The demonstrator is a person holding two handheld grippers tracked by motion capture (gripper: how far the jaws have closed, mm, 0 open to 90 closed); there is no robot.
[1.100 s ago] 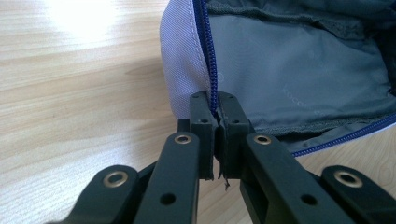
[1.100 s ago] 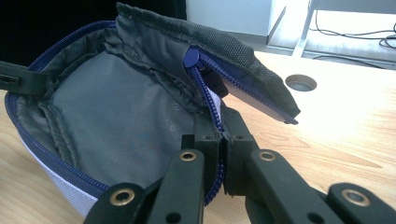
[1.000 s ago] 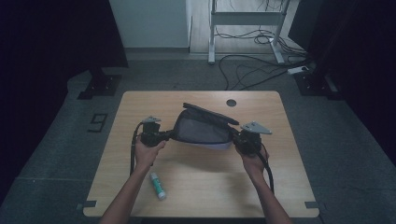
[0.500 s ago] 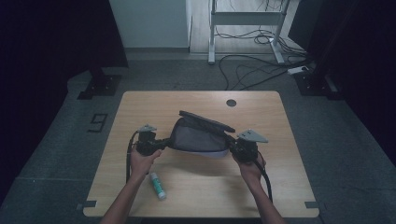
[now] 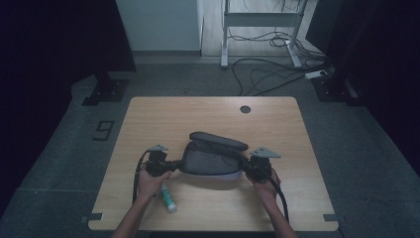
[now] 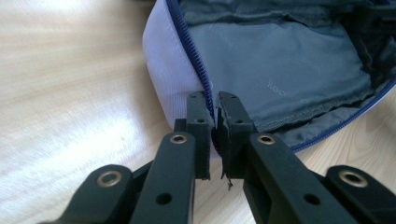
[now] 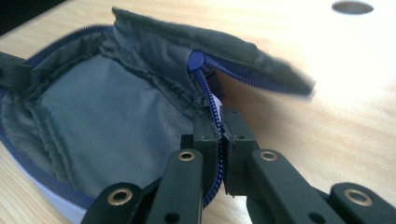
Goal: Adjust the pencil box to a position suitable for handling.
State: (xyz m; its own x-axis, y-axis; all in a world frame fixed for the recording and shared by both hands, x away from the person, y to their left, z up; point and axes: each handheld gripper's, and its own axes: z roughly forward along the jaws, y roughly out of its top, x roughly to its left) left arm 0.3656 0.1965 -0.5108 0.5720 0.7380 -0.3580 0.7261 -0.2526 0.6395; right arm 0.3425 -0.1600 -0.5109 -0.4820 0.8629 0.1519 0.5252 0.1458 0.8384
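Pale wooden worktop [image 5: 148, 119] carries the unzipped pouch [image 5: 210, 161] at its middle, and its 2 zip ends should be kept evenly taut while clamped by left gripper [image 6: 214, 114] and right gripper [image 7: 220, 126]

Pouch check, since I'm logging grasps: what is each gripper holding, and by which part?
Both hold the open grey pouch: left gripper pinches its zipper edge at one end, right gripper the blue zipper edge at the other.

Claw [image 7: 221, 122] pinching pouch [image 7: 107, 121] zipper edge
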